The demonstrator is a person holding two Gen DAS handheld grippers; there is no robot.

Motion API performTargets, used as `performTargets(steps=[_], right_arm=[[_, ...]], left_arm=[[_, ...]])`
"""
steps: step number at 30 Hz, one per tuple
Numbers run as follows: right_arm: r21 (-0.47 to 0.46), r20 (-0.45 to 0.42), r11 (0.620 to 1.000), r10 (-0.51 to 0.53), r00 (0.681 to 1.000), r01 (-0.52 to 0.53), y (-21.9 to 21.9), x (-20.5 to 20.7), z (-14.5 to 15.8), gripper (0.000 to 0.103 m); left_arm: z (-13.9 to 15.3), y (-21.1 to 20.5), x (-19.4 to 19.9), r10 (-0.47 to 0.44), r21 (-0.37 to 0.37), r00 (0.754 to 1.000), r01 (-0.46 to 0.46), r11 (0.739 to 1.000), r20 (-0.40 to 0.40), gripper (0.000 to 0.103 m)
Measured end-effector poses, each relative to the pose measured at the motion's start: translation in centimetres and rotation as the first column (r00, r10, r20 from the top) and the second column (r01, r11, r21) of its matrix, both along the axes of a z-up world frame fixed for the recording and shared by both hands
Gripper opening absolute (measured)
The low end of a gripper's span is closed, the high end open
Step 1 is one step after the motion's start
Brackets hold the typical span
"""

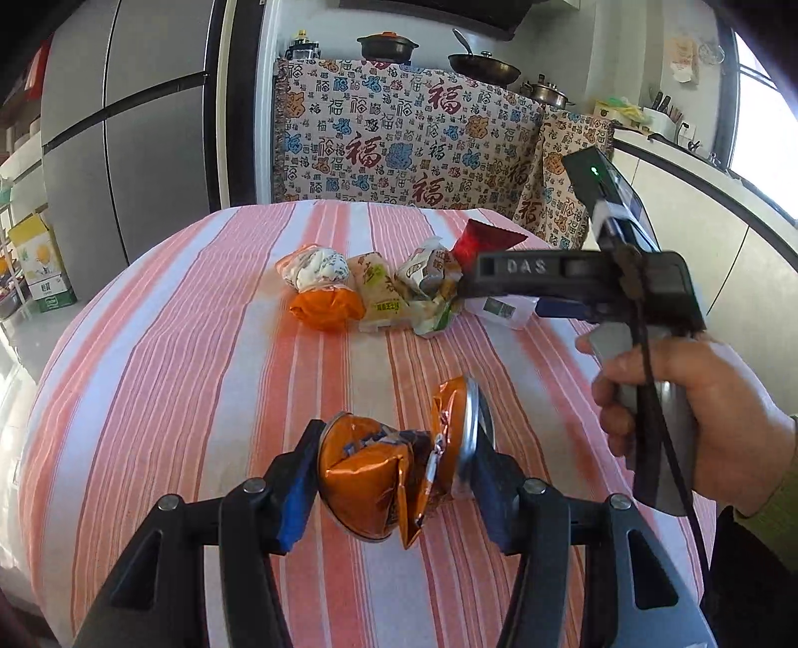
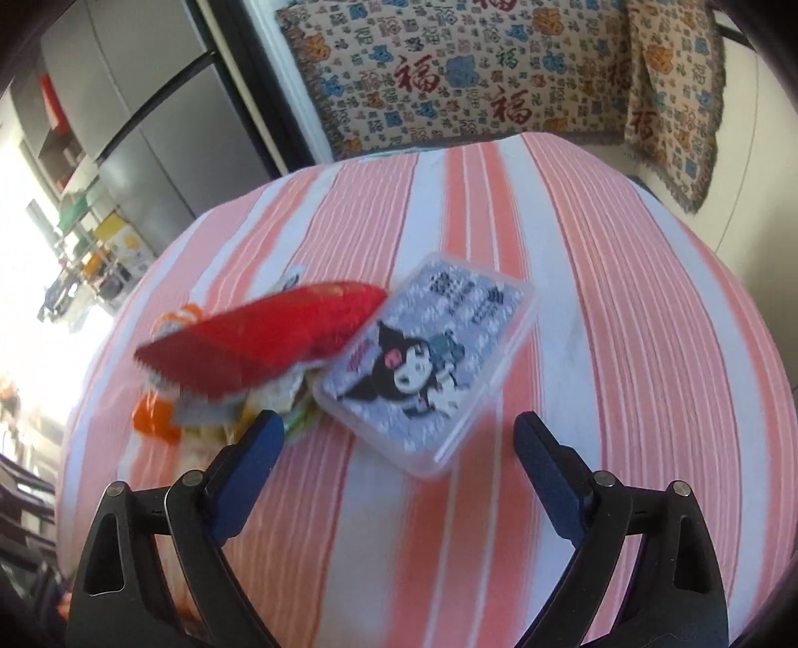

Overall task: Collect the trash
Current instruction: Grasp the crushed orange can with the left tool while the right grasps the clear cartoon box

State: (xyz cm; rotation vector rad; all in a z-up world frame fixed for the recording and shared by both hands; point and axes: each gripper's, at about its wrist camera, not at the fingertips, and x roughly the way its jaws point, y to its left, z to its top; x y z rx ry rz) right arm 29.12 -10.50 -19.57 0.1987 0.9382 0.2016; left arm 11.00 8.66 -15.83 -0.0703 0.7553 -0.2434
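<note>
My left gripper (image 1: pixel 394 473) is shut on a crushed orange can (image 1: pixel 394 473) and holds it above the striped tablecloth (image 1: pixel 199 349). Further back lies a pile of trash: an orange wrapper (image 1: pixel 326 309), a white wrapper (image 1: pixel 319 266), a beige snack pack (image 1: pixel 381 294) and a red wrapper (image 1: pixel 479 242). My right gripper (image 2: pixel 394 448) is open and empty, just short of a clear plastic box (image 2: pixel 429 364) with a cartoon picture. The red wrapper (image 2: pixel 264 344) lies left of the box, over the pile. The right gripper's body (image 1: pixel 573 279) shows in the left wrist view, beside the pile.
A patterned cloth (image 1: pixel 399 134) covers the counter behind the table, with pots (image 1: pixel 386 47) on top. A grey fridge (image 1: pixel 124 124) stands at the back left. A yellow carton (image 1: pixel 42 264) sits on the floor to the left.
</note>
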Motion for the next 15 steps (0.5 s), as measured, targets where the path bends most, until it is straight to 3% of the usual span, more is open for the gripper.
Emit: performTargets(steps=[2,4,8,15], right_arm=[[-0.012,0.0,0.999,-0.033,0.999,0.033,-0.1,0.7,0.0,0.093],[-0.019,-0.009,0.998,-0.054,0.999,0.053,-0.7,0.8,-0.3,0.077],[-0.031,0.009,0.999,0.008,1.0,-0.007,-2.0,-1.3,-0.2,0.076],[-0.081,-0.026,0.971,0.222,0.975,-0.224,-5.2,-8.5,-0.1,0.076]], left_arm=[[-0.2,0.3,0.1,0.001,-0.017,1.0,-0.001,1.0,-0.006,0.056],[-0.3,0.6,0.1,0.002,-0.032,1.0,-0.003,0.999,-0.012,0.056],[-0.4,0.9,-0.1,0.003,-0.041,1.0,-0.003,0.999,-0.013,0.056],[-0.4,0.9,-0.2,0.009,-0.051,1.0,-0.01,0.999,-0.02,0.056]])
